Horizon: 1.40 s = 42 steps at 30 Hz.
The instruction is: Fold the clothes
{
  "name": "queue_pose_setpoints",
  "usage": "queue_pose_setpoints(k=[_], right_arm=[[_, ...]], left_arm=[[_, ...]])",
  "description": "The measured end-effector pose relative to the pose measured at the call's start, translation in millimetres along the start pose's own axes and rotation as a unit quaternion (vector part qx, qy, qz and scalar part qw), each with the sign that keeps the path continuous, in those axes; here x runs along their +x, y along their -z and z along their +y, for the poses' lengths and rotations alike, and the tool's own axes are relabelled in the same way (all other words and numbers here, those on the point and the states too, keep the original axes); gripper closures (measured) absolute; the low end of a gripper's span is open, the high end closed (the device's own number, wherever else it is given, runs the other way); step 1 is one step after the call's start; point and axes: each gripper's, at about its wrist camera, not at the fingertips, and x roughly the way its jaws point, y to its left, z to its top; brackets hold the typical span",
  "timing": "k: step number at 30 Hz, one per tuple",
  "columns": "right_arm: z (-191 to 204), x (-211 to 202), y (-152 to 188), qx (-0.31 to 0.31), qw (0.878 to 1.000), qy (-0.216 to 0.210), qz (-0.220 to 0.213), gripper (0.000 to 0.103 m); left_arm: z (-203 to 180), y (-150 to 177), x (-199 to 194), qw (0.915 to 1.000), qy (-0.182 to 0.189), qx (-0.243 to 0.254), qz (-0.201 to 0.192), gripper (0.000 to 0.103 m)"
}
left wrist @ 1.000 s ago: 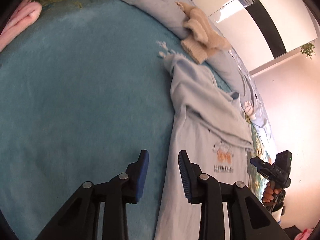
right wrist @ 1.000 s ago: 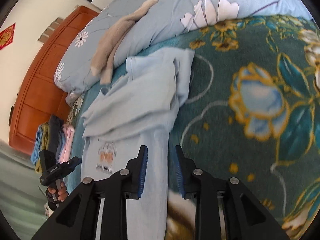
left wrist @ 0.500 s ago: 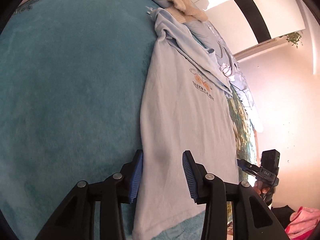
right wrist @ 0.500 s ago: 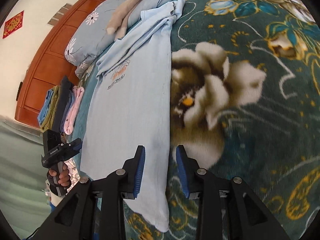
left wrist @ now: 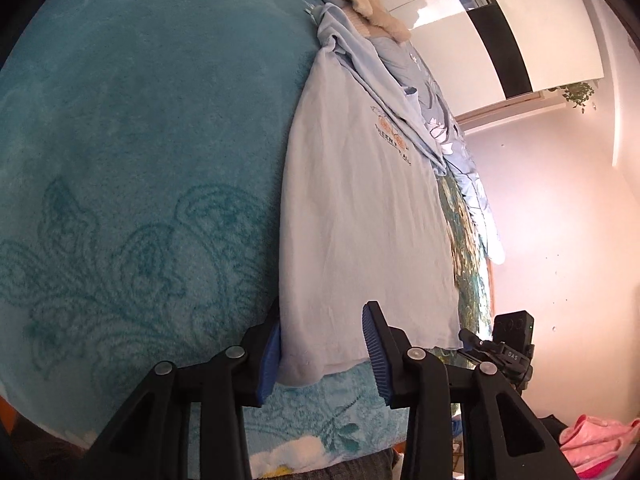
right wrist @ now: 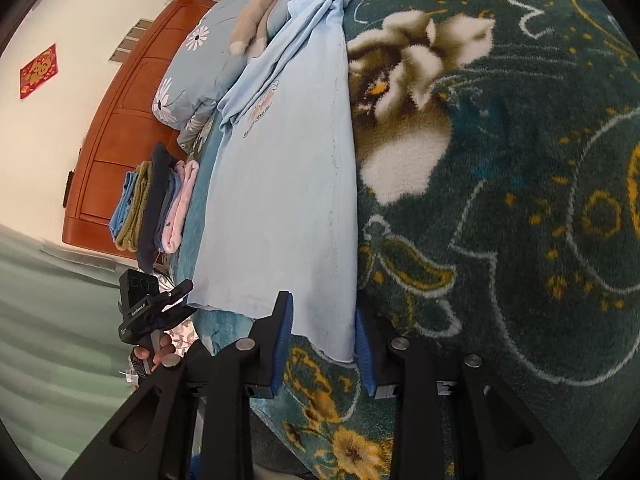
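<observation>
A light blue T-shirt with an orange chest print lies flat and lengthwise on the teal blanket, its sleeves folded in near the collar. My left gripper sits at the shirt's near hem corner. Its jaws are closing, with the cloth between the blue pads but not pinched. In the right wrist view the same shirt runs beside the flowered bedspread. My right gripper straddles the other hem corner, its jaws closing and the pads still apart from the fabric.
A stack of folded clothes lies at the bed's far side before a wooden cabinet. A beige sweater rests on the floral pillow beyond the collar. Pink cloth lies low right. The bed edge is just under both grippers.
Both grippers have drawn back along the shirt from the chest area to the hem corners at the bed's near edge. Their jaws have narrowed around the hem.
</observation>
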Motion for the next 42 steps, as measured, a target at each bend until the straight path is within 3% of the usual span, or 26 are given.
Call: queue_pose_setpoints(k=[1, 3, 5, 13, 20, 24, 30, 37, 42], right_arm=[[-1.0, -0.6, 0.6, 0.001, 1.0, 0.001, -0.003, 0.095], [-3.2, -2.4, 1.0, 0.005, 1.0, -0.001, -0.009, 0.098], [-0.6, -7.0, -0.4, -0.004, 1.0, -0.01, -0.018, 0.099], [21.0, -33.0, -40.2, -0.019, 0.992, -0.1, -0.077, 0.099], [47.6, -61.4, -100.6, -0.041, 0.977, -0.144, -0.152, 0.099], [57.9, -64.4, -158.4, -0.051, 0.973, -0.133, -0.182, 0.099], [58.9, -38.6, -247.7, -0.034, 0.977, -0.085, -0.193, 0.099], [34.1, 10.8, -320.3, 0.014, 0.983, -0.037, -0.177, 0.099], [15.9, 41.0, -346.2, 0.043, 0.986, -0.01, -0.161, 0.099]], left_arm=[[0.4, 1.4, -0.3, 1.0, -0.007, 0.0, -0.002, 0.088], [1.2, 4.4, -1.0, 0.9998, -0.02, 0.001, -0.008, 0.099], [0.9, 6.7, -4.9, 0.9997, -0.017, -0.001, -0.02, 0.1], [-25.1, -14.2, -43.0, 0.9947, 0.07, -0.001, -0.075, 0.1], [-73.0, -103.0, -46.5, 0.9885, 0.099, 0.012, -0.114, 0.1], [-98.0, -178.4, -12.0, 0.9885, 0.082, 0.012, -0.126, 0.1], [-88.6, -266.6, 40.0, 0.9923, 0.043, -0.016, -0.115, 0.1], [-56.1, -332.4, 111.9, 0.9927, 0.007, -0.066, -0.101, 0.1], [-37.9, -356.0, 139.4, 0.9909, 0.0, -0.095, -0.096, 0.099]])
